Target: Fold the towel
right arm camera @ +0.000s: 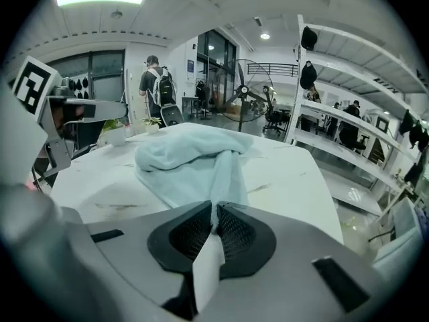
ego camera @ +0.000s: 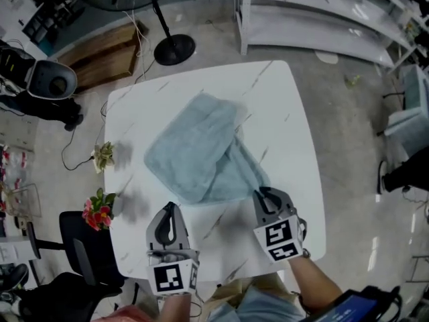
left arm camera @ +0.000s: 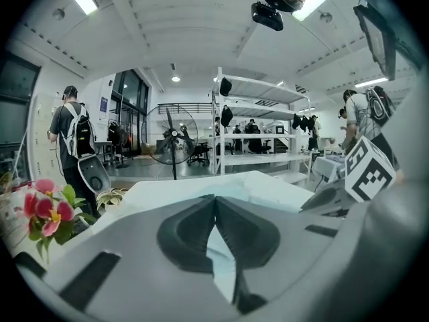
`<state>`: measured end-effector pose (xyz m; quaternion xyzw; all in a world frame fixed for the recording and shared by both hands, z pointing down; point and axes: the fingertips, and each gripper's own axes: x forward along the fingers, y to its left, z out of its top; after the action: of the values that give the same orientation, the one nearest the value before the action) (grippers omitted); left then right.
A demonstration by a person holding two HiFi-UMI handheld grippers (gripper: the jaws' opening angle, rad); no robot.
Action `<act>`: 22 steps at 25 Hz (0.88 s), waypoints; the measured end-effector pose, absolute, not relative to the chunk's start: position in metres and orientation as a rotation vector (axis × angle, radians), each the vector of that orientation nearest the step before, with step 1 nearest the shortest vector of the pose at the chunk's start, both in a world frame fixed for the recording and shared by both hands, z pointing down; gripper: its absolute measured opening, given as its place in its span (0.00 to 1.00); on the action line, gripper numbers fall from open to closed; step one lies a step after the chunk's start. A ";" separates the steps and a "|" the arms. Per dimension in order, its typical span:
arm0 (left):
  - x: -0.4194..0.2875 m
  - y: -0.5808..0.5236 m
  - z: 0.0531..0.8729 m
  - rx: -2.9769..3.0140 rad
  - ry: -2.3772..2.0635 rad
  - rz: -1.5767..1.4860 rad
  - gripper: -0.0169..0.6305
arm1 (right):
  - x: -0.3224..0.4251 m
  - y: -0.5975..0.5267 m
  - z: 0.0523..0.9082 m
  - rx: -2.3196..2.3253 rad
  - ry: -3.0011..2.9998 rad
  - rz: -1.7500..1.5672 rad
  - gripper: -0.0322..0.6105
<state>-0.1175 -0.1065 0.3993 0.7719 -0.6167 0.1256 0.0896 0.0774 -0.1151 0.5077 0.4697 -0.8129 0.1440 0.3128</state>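
Right gripper [ego camera: 260,194] fingers closed on the near corner of the light blue towel [ego camera: 201,149], fabric pinched right at the tips and running away from them in a raised strip. The rest of the towel is bunched on the white marble table [ego camera: 288,113] ahead of both grippers. Left gripper [ego camera: 170,210] fingers pressed together, nothing between them, tips just short of the towel's near edge. Pink flowers [ego camera: 99,213] left of the left fingers.
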 end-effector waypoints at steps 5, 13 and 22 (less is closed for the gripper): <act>-0.103 -0.078 0.391 2.355 -1.777 0.349 0.04 | 0.102 -0.064 0.510 1.278 -2.091 0.384 0.11; -0.083 -0.029 0.386 2.443 -1.693 0.359 0.04 | 0.138 0.014 0.521 1.362 -2.007 0.429 0.11; -0.068 0.009 0.374 2.521 -1.630 0.364 0.04 | 0.147 0.090 0.527 1.453 -1.967 0.516 0.11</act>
<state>-0.0678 0.0092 0.3738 0.8322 -0.5380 0.1203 0.0588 0.1474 0.0904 0.5268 0.5518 -0.7466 0.1961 0.3157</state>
